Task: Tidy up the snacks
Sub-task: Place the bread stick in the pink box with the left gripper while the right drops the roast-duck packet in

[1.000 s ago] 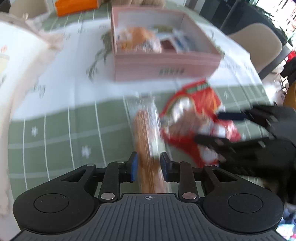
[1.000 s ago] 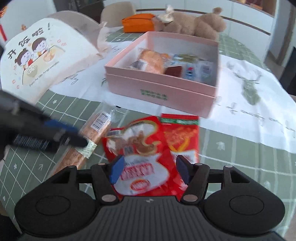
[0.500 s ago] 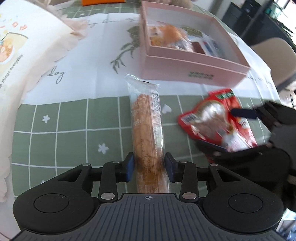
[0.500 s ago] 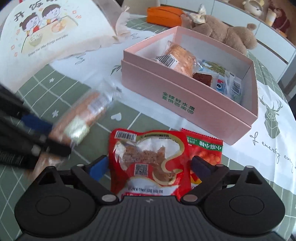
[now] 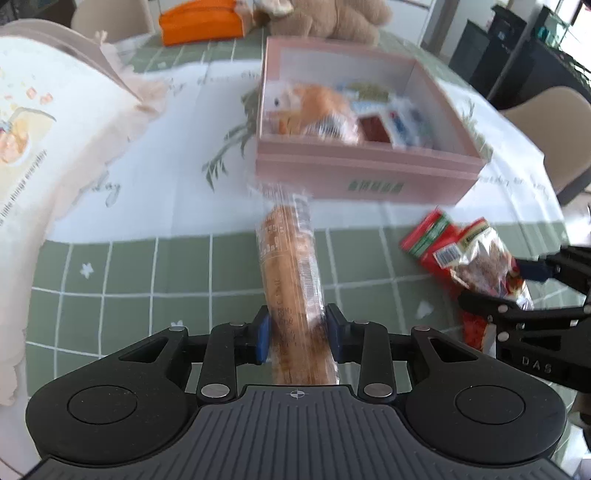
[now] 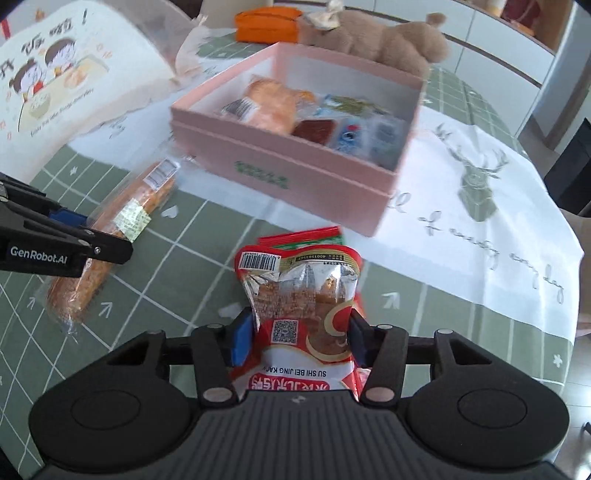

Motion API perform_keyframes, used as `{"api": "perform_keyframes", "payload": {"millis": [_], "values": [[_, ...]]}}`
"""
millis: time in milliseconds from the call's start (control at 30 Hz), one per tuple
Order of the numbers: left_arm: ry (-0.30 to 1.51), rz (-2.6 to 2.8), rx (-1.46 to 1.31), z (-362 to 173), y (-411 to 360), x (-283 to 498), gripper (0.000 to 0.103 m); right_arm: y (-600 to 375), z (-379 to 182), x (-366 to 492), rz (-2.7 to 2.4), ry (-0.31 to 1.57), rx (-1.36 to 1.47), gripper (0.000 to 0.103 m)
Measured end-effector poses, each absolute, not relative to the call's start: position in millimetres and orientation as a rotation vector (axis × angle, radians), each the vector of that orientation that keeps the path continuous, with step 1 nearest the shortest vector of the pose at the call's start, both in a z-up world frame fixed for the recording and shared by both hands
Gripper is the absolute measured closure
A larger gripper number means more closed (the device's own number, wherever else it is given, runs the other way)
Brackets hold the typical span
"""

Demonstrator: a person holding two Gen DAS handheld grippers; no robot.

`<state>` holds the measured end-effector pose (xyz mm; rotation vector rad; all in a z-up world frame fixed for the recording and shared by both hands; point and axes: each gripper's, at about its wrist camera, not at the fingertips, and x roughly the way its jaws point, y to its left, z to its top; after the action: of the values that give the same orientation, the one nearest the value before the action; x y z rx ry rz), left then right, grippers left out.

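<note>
A: Left gripper [image 5: 297, 334]: blue pads have just been closing and now press both sides of the long bread stick [image 5: 291, 280], a slim golden-brown loaf sealed in a clear, crinkly wrapper. Its far end reaches toward the near wall of the pink box [image 5: 365, 173], and it sits over the green checked tablecloth [image 5: 129, 266].

B: Right gripper [image 6: 298, 338]: jaws have also just been closing. They pinch the red snack pouch [image 6: 301, 295] at mid-width, so the glossy foil bulges above the pads. The pouch has a clear window showing brown chunks, a barcode at its top edge and a QR code lower down. A second red packet [image 6: 306, 236] with a green band lies on the cloth just behind it.

A: Container: a square, open cardboard box, matte pink outside, white inside, green print on the front wall. It rests on a white printed cloth [image 6: 480, 206] laid over the green one.

B: Contents: an orange-brown wrapped bun [image 6: 269, 105] at its left, a dark red square packet [image 6: 314, 131] beside it, and blue-and-white sachets [image 6: 365, 138] to the right. The print on them is too blurred to read.

A: Surroundings: a fuzzy brown plush toy [image 6: 391, 40] and an orange pouch [image 6: 267, 26] lie behind the box; a cream cartoon-printed bag [image 6: 55, 81] lies at far left.
</note>
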<state>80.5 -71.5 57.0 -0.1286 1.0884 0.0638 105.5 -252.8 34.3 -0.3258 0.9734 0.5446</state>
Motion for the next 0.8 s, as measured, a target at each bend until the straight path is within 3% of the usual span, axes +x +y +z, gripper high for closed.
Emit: {"api": "perform_keyframes", "payload": {"millis": [200, 267, 300, 433, 467, 567, 800], "values": [[0.937, 0.117, -0.118, 119, -79, 90, 0.070, -276, 52, 106, 0.579, 0.915, -0.267, 0.053], [0.897, 0.141, -0.090, 134, -83, 103, 0.087, -281, 54, 108, 0.584, 0.904, -0.254, 0.053], [0.876, 0.145, -0.080, 141, -85, 111, 0.088, -282, 55, 109, 0.585, 0.901, -0.250, 0.053], [0.806, 0.184, -0.081, 157, -87, 161, 0.085, -287, 59, 111, 0.584, 0.881, -0.249, 0.053], [0.810, 0.185, -0.075, 155, -88, 174, 0.081, -288, 60, 112, 0.586, 0.874, -0.251, 0.053], [0.873, 0.209, -0.030, 141, -94, 203, 0.082, -290, 64, 116, 0.585, 0.857, -0.258, 0.053], [0.954, 0.148, -0.030, 116, -104, 182, 0.081, -311, 62, 117, 0.564, 0.873, -0.213, 0.053]]}}
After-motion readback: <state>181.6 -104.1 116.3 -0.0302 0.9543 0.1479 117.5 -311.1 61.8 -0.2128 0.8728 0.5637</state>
